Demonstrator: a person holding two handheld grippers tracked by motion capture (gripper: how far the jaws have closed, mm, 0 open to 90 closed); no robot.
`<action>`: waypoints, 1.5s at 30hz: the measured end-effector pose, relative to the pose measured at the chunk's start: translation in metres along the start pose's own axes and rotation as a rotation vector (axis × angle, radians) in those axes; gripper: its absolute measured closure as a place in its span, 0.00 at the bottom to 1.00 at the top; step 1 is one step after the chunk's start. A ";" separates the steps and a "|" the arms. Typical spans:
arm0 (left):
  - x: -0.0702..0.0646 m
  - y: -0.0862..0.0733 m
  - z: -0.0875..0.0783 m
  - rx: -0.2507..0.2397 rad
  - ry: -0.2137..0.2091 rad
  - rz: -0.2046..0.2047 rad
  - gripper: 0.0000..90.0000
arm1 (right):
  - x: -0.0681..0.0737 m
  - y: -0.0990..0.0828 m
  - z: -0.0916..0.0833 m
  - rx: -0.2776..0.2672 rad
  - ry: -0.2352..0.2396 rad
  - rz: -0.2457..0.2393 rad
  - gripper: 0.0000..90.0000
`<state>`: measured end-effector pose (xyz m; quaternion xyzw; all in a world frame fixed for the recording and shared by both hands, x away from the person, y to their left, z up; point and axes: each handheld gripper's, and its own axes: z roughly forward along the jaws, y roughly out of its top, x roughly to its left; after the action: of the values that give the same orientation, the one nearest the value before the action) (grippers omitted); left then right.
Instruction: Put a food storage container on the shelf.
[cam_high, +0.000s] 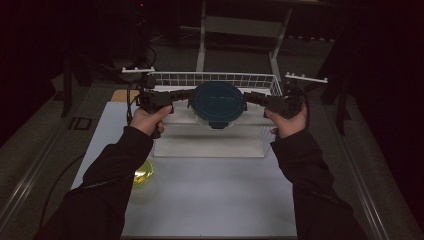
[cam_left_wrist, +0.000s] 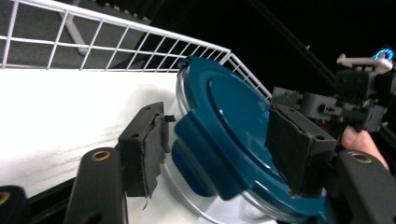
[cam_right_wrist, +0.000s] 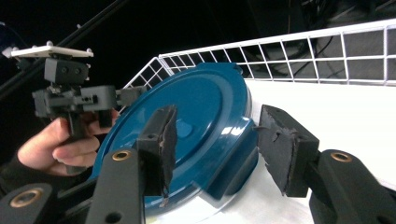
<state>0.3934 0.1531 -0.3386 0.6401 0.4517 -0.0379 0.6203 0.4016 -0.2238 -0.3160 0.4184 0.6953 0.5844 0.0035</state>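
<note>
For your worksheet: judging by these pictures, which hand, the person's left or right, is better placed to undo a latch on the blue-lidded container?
Probably the left. The left gripper has a lid latch between its open pads, on the container. The right gripper also straddles a latch, though less centrally.

A teal-blue lid (cam_high: 217, 103) covers a clear glass container (cam_left_wrist: 205, 210), which sits in a white wire basket (cam_high: 210, 79) whose walls form a square grid pattern. Either side of the lid, the left gripper (cam_left_wrist: 212, 151) and right gripper (cam_right_wrist: 215, 149) are black with dark grey pads (cam_left_wrist: 299, 149) and brass-coloured rivets. Nearer the person than the basket, the table (cam_high: 215, 190) is white, and a yellow object (cam_high: 144, 172) lies on it beside a black sleeve (cam_high: 107, 185).
</note>
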 end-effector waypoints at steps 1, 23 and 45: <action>-0.002 -0.001 -0.001 0.004 -0.007 0.019 0.35 | 0.003 -0.004 -0.003 0.006 0.005 -0.011 0.52; -0.045 -0.047 -0.037 -0.024 -0.032 0.272 0.01 | 0.036 -0.062 -0.014 0.092 0.070 -0.089 0.68; -0.052 -0.115 -0.046 0.031 -0.005 0.363 0.00 | 0.040 -0.072 0.025 0.150 0.049 -0.075 1.00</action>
<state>0.2670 0.1426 -0.3839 0.7206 0.3267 0.0660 0.6080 0.3461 -0.1776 -0.3636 0.3767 0.7520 0.5404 -0.0231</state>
